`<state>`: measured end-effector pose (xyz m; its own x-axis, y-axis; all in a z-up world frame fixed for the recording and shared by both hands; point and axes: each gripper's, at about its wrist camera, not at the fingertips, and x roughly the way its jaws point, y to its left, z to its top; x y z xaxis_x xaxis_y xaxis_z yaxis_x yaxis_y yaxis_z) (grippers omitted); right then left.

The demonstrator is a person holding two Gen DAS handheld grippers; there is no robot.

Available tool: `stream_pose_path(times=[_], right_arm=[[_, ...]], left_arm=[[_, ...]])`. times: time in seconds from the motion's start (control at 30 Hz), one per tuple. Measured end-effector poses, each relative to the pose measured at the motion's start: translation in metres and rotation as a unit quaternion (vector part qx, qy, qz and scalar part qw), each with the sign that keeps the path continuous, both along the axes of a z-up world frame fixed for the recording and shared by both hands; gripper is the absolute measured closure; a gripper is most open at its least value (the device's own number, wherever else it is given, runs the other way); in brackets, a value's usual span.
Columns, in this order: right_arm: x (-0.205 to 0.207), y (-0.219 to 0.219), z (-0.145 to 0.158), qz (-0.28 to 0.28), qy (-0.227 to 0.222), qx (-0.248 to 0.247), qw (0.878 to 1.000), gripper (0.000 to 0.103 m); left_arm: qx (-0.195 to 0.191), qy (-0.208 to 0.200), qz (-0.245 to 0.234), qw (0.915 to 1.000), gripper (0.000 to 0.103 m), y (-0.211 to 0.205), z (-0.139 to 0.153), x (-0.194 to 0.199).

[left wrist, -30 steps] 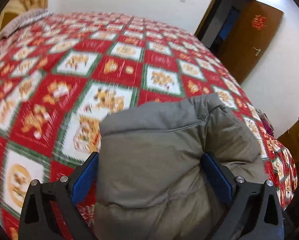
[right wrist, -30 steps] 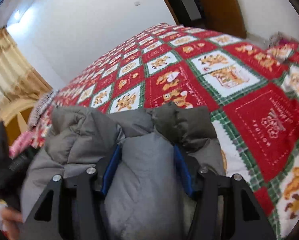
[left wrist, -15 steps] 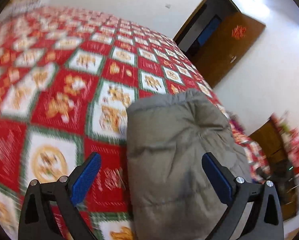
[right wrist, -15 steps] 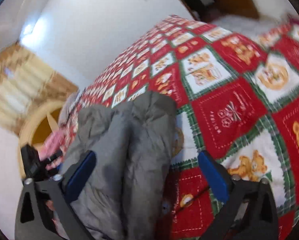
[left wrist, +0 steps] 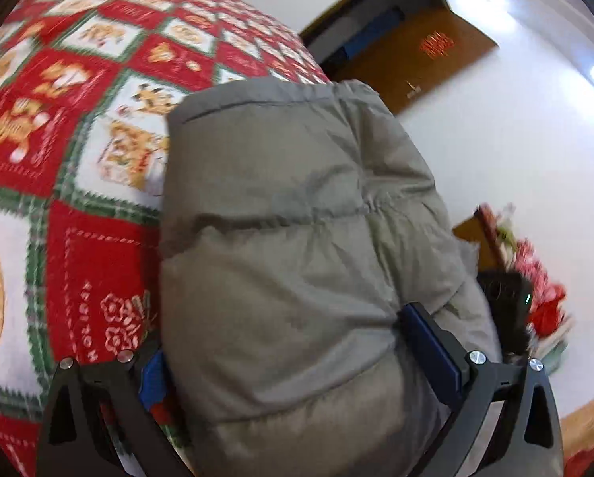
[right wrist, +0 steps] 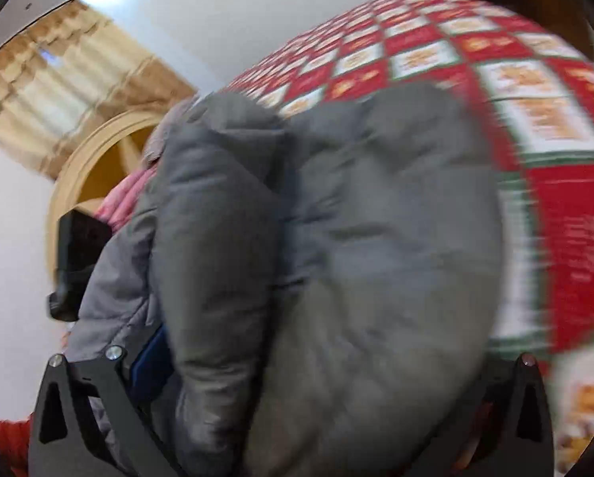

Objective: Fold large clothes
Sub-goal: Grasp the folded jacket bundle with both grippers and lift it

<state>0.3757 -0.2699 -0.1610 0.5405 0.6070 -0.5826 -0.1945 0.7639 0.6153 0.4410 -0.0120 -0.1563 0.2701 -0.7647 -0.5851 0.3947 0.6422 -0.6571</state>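
Note:
A folded grey puffy jacket (left wrist: 297, 246) lies on the bed with its red, white and green patterned quilt (left wrist: 78, 91). My left gripper (left wrist: 297, 365) is open wide, its blue-padded fingers (left wrist: 432, 342) on either side of the jacket bundle. In the right wrist view the same jacket (right wrist: 356, 258) fills the middle. My right gripper (right wrist: 317, 357) is also open wide around the bundle; only its left blue pad (right wrist: 150, 361) shows, the right one is hidden by fabric.
A brown wooden door (left wrist: 416, 51) stands open beyond the bed. A wooden stand with red items (left wrist: 535, 278) is at the right. Beige curtains (right wrist: 58, 79), a round wooden frame (right wrist: 82, 167) and pink cloth (right wrist: 122, 198) lie beyond the bed's other side.
Both grippers, shut on the jacket a second ago, opened wide and let it go. Both have since moved closer, so the bundle now sits between the open fingers.

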Motion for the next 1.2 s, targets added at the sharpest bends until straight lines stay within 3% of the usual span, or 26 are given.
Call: stream_pose_path(times=[0.07,0.13,0.17,0.2,0.27,0.33,0.43,0.7,0.87,0.93,1.03,1.1,1.17,1.2], right_arm=[[0.002,0.015,0.004,-0.002,-0.007,-0.032,0.999,0.004],[-0.001,0.037,0.015,0.001,-0.024,-0.058,0.998,0.040],[-0.003,0.046,0.020,-0.008,-0.029,-0.078,0.996,0.043],[-0.007,0.063,0.028,-0.019,-0.042,-0.129,0.991,0.048],[-0.013,0.098,0.043,-0.034,-0.070,-0.233,0.969,0.054],[-0.017,0.133,0.052,-0.049,-0.090,-0.328,0.939,0.057],[-0.020,0.169,0.056,-0.066,-0.117,-0.414,0.900,0.060],[-0.019,0.192,0.051,-0.087,-0.139,-0.479,0.862,0.062],[-0.024,0.194,0.048,-0.092,-0.157,-0.496,0.849,0.065],[-0.028,0.201,0.047,-0.091,-0.168,-0.515,0.835,0.067],[-0.035,0.219,0.046,-0.086,-0.198,-0.566,0.796,0.070],[-0.040,0.225,0.048,-0.086,-0.209,-0.580,0.783,0.070],[-0.043,0.227,0.051,-0.087,-0.215,-0.579,0.781,0.070],[-0.044,0.224,0.053,-0.087,-0.216,-0.571,0.787,0.070]], left_arm=[[-0.011,-0.005,-0.004,0.9999,0.003,0.002,-0.002,-0.001],[-0.006,-0.016,-0.005,0.9998,0.007,0.002,0.000,-0.005],[-0.001,-0.020,-0.006,0.9998,0.011,0.002,0.001,-0.007],[0.002,-0.026,-0.004,0.9997,0.017,0.003,0.002,-0.009],[0.000,-0.029,0.005,0.9996,0.023,0.010,0.001,-0.012],[-0.008,-0.027,0.019,0.9994,0.025,0.016,-0.002,-0.015],[-0.017,-0.020,0.033,0.9991,0.026,0.021,-0.005,-0.019],[-0.015,-0.025,0.037,0.9989,0.026,0.023,-0.005,-0.024],[-0.017,-0.036,0.039,0.9985,0.031,0.025,-0.006,-0.028],[-0.023,-0.040,0.042,0.9980,0.035,0.029,-0.007,-0.032],[-0.036,-0.043,0.048,0.9973,0.040,0.034,-0.008,-0.036],[-0.043,-0.041,0.052,0.9969,0.042,0.037,-0.007,-0.039],[-0.046,-0.043,0.053,0.9967,0.044,0.037,-0.005,-0.043],[-0.046,-0.044,0.053,0.9965,0.045,0.037,-0.003,-0.046]])
